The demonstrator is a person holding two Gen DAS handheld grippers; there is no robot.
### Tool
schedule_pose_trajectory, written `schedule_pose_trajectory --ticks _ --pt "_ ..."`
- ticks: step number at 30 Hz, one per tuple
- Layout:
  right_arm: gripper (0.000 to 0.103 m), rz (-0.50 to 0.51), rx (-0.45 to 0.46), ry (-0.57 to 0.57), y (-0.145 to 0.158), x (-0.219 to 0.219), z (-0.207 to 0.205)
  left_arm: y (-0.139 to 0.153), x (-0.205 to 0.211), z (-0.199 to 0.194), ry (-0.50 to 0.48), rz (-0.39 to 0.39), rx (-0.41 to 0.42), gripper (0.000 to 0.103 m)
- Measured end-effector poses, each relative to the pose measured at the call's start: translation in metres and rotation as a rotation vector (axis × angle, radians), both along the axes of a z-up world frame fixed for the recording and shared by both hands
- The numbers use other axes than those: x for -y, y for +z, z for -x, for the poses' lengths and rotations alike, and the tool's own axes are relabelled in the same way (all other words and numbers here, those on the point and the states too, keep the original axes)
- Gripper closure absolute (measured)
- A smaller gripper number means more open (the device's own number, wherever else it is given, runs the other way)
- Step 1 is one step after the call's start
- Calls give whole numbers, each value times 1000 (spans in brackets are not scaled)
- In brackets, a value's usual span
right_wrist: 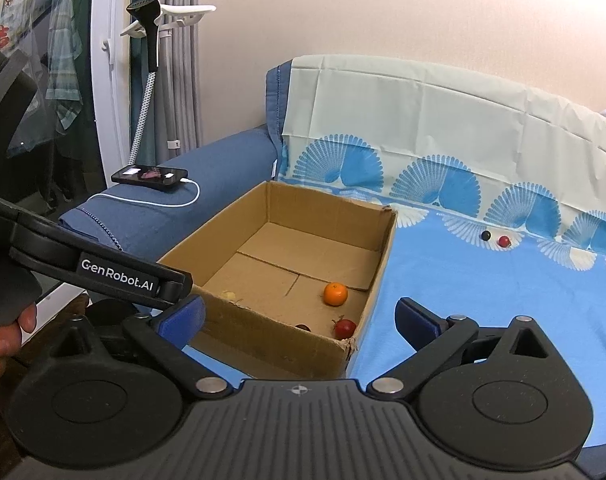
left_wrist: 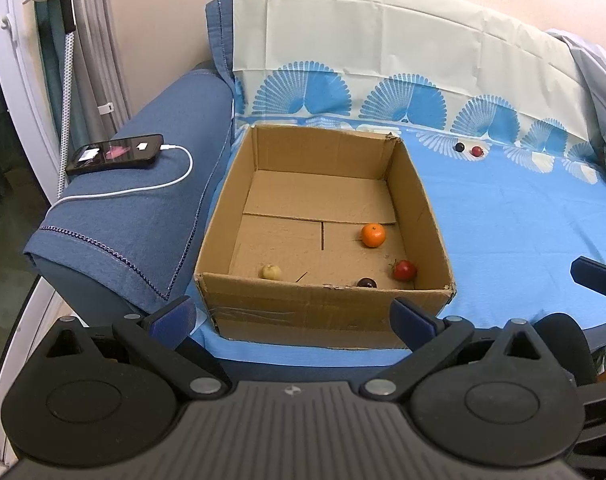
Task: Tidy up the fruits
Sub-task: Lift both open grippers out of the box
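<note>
**Two berries left on the cloth, both grippers empty**

Blue-padded fingers frame the bottom of each wrist view, and in both the jaws stand wide apart with nothing between them. Straight ahead of the left gripper (left_wrist: 293, 312) sits the cardboard box (left_wrist: 327, 316), its near wall just beyond the fingertips. Inside lie an orange (left_wrist: 373, 235), a red strawberry-like fruit (left_wrist: 404, 270) off toward the right finger, a dark plum-coloured fruit (left_wrist: 367, 283) tucked against the near wall, and a pale yellow fruit (left_wrist: 271, 271) toward the left finger.

From the right gripper (right_wrist: 299, 318), the box corner falls between the fingers, and far ahead, beyond the right finger, two small fruits rest on the blue cloth (right_wrist: 483, 292): a dark berry (right_wrist: 485, 235) and a red berry (right_wrist: 503, 241), close together, near the fan-patterned fold at the sofa back. Well off past the left finger, a phone (right_wrist: 149, 177) charges on the armrest.

The step in hand appears to be fetching those last two. The right gripper is the better placed; it should travel forward over the cloth, clear of the box wall. Because the berries lie so close together, approach one from its outer side so the fingers do not nudge its neighbour. They are small and round and will likely roll on soft fabric, so come down from above, straddle one berry, and close gently.
</note>
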State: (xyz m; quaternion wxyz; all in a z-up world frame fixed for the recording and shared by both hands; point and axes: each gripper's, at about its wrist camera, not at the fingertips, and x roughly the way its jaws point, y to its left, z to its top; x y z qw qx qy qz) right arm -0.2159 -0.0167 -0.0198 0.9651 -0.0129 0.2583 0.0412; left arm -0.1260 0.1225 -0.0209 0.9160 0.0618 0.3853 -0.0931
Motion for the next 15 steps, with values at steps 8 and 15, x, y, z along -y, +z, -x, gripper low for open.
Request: schedule_pose_trajectory --ticks 8,15 --pt "2 -24 -16 -10 -4 5 -2 -3 3 -2 -12 -18 -7 0" --pt "2 -39 -25 -18 -7 7 -5 -8 7 -5 -17 -32 -20 0"
